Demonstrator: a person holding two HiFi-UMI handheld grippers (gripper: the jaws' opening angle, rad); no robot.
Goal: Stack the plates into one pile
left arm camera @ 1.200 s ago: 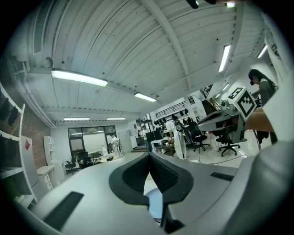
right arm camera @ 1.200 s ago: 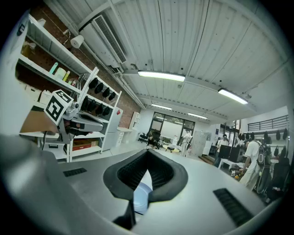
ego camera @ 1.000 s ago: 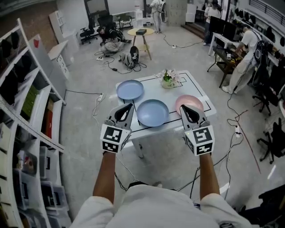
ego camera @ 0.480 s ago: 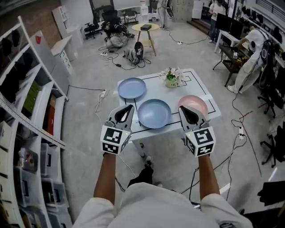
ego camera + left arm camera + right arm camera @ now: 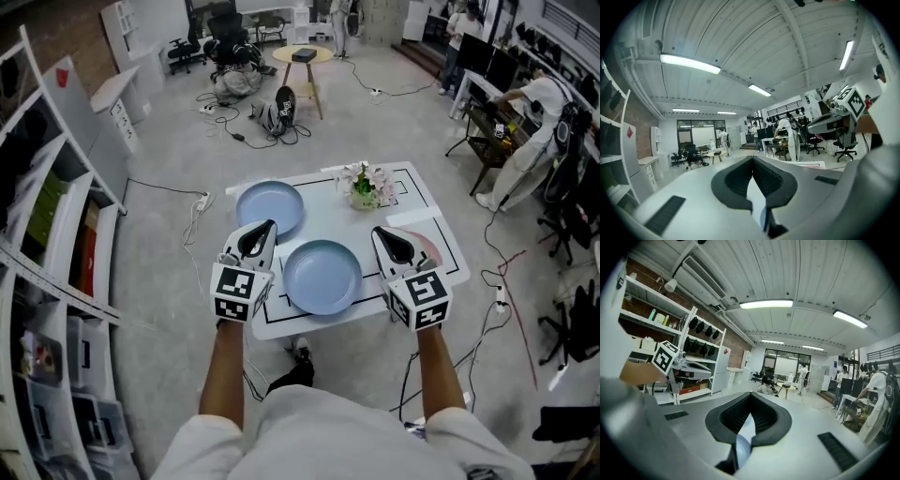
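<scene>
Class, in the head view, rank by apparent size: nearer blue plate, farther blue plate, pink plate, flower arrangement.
1. nearer blue plate, though nearness may flatter it.
2. farther blue plate.
3. flower arrangement.
pink plate: unranked, mostly hidden behind the right gripper.

No readable text, labels, brands or numbers anywhere.

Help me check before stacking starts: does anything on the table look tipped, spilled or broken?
Nothing stands out. The near blue plate, far blue plate and pink plate lie flat and apart on the white table; the flower pot stands upright.
</scene>
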